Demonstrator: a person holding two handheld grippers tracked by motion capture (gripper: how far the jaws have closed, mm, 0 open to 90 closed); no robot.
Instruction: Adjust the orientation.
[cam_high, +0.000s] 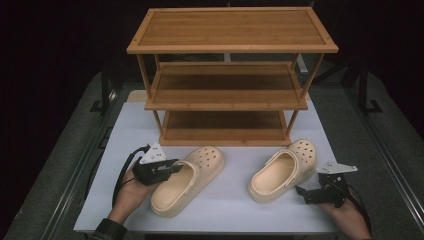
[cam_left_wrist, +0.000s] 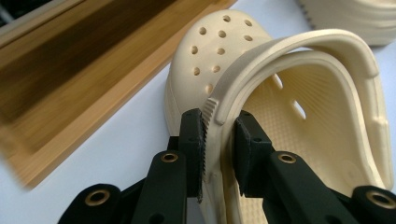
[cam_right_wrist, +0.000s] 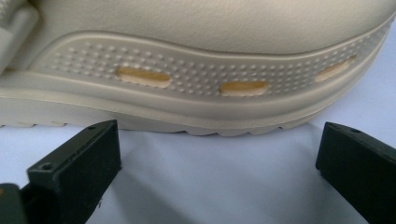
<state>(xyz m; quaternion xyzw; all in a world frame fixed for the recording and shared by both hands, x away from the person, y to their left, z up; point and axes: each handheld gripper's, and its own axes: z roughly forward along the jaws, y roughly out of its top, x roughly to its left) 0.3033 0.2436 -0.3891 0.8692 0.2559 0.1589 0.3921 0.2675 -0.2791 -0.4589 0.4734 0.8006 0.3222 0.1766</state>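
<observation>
Two cream foam clogs lie on the white table (cam_high: 225, 212) in front of a wooden rack. My left gripper (cam_high: 175, 166) (cam_left_wrist: 219, 135) has its jaws on either side of the left clog's (cam_high: 187, 180) (cam_left_wrist: 224, 51) side rim near the heel strap, and the pads close on that wall. The right clog (cam_high: 282, 170) (cam_right_wrist: 210, 56) lies toe toward the rack. Low beside its outer sole, my right gripper (cam_high: 300, 191) (cam_right_wrist: 219, 144) stands open, with bare table between the jaws.
A three-tier bamboo shoe rack (cam_high: 230, 30) stands at the back of the table, its bottom shelf (cam_high: 225, 127) just behind the clogs' toes. Dark floor surrounds the table on both sides.
</observation>
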